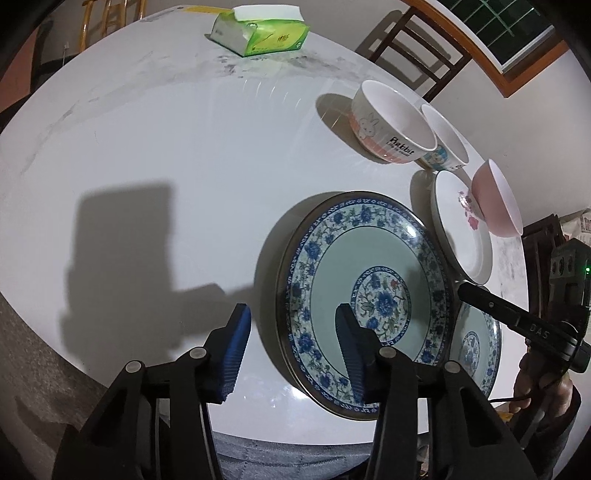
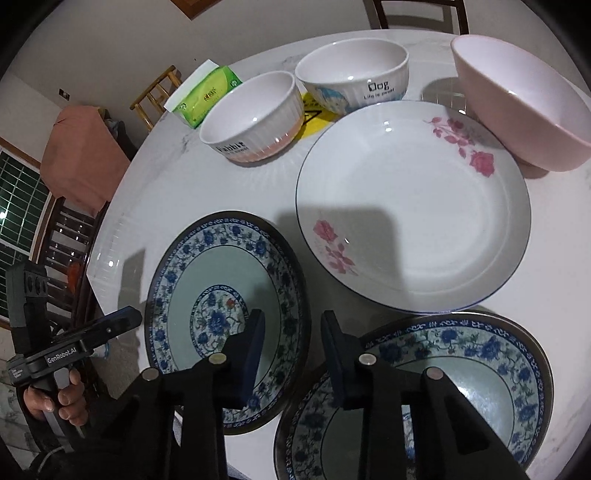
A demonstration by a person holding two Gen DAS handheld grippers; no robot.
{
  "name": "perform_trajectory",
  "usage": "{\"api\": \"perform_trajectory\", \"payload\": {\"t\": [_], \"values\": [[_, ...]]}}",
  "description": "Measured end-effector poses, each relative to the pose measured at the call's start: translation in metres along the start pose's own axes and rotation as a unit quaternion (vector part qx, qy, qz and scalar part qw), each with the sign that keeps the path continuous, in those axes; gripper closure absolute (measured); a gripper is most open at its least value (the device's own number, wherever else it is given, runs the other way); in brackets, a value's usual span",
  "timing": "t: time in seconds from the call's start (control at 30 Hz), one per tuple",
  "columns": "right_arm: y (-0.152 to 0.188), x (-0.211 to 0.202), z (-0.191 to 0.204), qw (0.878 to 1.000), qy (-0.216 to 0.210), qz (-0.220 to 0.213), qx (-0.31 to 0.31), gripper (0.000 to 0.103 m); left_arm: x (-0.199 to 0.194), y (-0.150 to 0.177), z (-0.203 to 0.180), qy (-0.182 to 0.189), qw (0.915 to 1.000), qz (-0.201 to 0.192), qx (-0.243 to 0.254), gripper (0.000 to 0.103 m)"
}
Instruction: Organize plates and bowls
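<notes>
Two blue-flowered plates lie on the white table: one [image 1: 369,295] [image 2: 221,314] to the left, the other [image 2: 461,387] [image 1: 476,347] to the right. A white plate with pink roses [image 2: 413,210] [image 1: 461,221] lies behind them. A Rabbit bowl [image 2: 255,118] [image 1: 391,125], a Dog bowl [image 2: 354,81] [image 1: 447,140] and a pink bowl [image 2: 517,110] [image 1: 495,199] stand at the back. My left gripper [image 1: 291,339] is open, straddling the left plate's near-left rim. My right gripper [image 2: 291,354] is open and empty, above the gap between the two blue plates.
A green tissue pack [image 1: 258,33] [image 2: 203,96] lies at the table's far side. A yellow sticker [image 2: 314,114] lies between the bowls. Wooden chairs [image 1: 417,48] stand around the table. The table edge [image 1: 258,435] is close below the left gripper.
</notes>
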State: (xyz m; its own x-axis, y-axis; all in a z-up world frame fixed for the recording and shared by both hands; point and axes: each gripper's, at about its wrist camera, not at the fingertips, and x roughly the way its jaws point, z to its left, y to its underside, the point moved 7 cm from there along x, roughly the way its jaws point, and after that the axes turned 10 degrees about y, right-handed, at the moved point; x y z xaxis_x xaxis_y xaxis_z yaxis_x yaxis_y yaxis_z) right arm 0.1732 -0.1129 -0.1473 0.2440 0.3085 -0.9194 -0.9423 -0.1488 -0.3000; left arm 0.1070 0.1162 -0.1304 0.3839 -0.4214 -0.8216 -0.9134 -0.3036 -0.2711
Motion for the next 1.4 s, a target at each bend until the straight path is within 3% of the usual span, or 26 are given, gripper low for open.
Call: {"api": "perform_trajectory", "payload": {"t": [0.23,0.7,1.4], "values": [[-0.003,0.01,0.001,1.0,-0.001,0.009,-0.01,0.076,0.006,-0.001,0.008,-0.001,1.0,0.004,-0.003,0.062],[-0.003,0.021,0.002,1.0,0.014,0.017,-0.02,0.091,0.023,0.001,0.009,0.007,0.9996,0.025,0.013,0.089],[-0.004,0.029,0.038,1.0,0.01,0.012,-0.011,0.091,0.002,-0.024,0.039,-0.033,0.9988,-0.007,0.035,0.088]]}}
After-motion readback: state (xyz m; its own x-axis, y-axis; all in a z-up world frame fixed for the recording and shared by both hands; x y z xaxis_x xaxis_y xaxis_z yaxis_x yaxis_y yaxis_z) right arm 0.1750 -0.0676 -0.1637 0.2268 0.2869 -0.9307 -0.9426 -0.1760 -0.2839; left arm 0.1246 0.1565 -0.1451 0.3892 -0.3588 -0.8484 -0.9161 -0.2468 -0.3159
